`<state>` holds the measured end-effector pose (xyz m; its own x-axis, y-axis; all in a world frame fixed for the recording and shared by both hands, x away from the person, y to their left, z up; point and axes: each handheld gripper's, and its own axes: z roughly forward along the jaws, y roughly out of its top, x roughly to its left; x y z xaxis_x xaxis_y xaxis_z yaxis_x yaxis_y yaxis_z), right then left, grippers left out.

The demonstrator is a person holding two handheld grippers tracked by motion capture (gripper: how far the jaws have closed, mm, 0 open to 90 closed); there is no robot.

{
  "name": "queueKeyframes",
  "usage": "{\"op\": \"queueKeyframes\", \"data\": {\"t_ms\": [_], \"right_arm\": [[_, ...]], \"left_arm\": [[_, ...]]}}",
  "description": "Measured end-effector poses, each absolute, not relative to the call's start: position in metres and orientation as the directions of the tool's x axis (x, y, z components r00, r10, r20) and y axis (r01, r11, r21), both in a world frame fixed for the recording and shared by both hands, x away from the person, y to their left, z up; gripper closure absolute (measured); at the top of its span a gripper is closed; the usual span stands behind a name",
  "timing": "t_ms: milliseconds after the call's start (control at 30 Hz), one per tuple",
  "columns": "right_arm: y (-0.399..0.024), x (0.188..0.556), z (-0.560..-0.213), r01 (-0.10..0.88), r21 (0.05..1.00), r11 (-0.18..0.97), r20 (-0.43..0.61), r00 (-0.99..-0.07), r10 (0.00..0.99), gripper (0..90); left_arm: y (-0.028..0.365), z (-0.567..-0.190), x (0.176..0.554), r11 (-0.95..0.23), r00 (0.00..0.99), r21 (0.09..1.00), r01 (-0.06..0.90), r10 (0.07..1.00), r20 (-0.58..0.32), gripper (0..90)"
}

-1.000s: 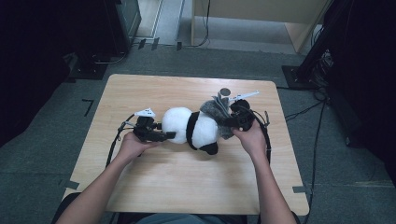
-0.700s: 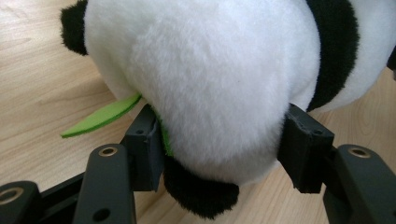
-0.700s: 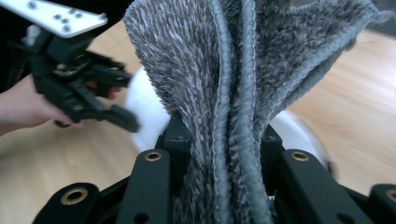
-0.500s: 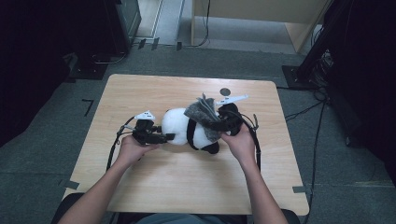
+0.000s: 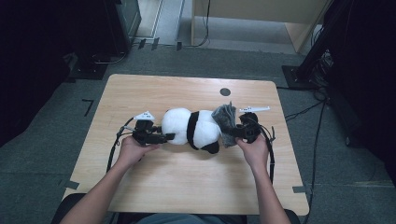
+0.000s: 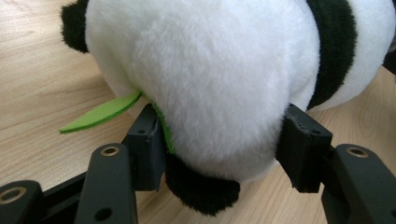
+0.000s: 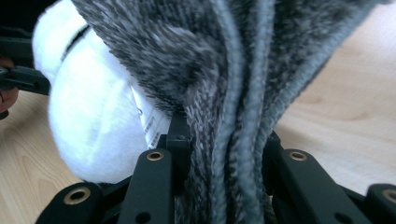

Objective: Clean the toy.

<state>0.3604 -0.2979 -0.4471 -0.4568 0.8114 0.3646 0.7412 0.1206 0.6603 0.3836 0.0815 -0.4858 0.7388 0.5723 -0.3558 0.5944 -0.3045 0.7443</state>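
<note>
Plush panda (image 5: 190, 129) lying mid-desk (image 5: 154, 186), head end toward 9 o'clock. Left gripper (image 5: 161, 137) jaws just closed, clamped on white plush. Right gripper (image 5: 236, 133) at 3 o'clock, jaws pinched narrow on bunched grey knit cloth (image 5: 225, 122) against panda.

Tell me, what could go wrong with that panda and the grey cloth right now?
The left gripper squeezes only the soft end of the plush panda, so the fur might slip free under a pull. The right gripper pinches a bunched fold of the grey knit cloth; the fold could slide out. A green felt leaf beside one left pad may get caught.
</note>
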Motion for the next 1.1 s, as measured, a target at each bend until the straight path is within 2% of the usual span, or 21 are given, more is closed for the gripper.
{"op": "queueKeyframes", "data": {"t_ms": [200,333,400,600,800,933,1100], "right_arm": [[-0.294,0.364,-0.469,0.791,0.591,0.156,0.357,-0.43,0.829,68.3],[-0.282,0.368,-0.493,0.845,0.476,0.243,0.347,-0.434,0.831,68.1],[-0.28,0.37,-0.493,0.844,0.478,0.242,0.347,-0.435,0.831,68.1],[-0.298,0.369,-0.483,0.84,0.511,0.184,0.348,-0.398,0.849,68.1],[-0.328,0.359,-0.456,0.781,0.621,0.067,0.356,-0.358,0.863,68.0],[-0.333,0.351,-0.43,0.725,0.688,0.043,0.344,-0.378,0.859,67.7],[-0.316,0.344,-0.401,0.664,0.743,0.083,0.309,-0.45,0.838,67.5]], "left_arm": [[0.082,-0.487,0.383,-0.304,0.741,0.748,0.591,0.571,-0.353,40.8],[0.082,-0.488,0.383,-0.307,0.745,0.751,0.585,0.569,-0.348,39.9],[0.083,-0.488,0.384,-0.301,0.741,0.747,0.593,0.567,-0.36,39.6],[0.084,-0.489,0.383,-0.299,0.742,0.749,0.591,0.566,-0.359,39.1],[0.084,-0.489,0.382,-0.3,0.744,0.752,0.587,0.567,-0.354,38.9],[0.083,-0.488,0.381,-0.304,0.743,0.751,0.586,0.571,-0.349,38.8],[0.082,-0.487,0.38,-0.305,0.739,0.748,0.589,0.577,-0.347,38.4]]}}
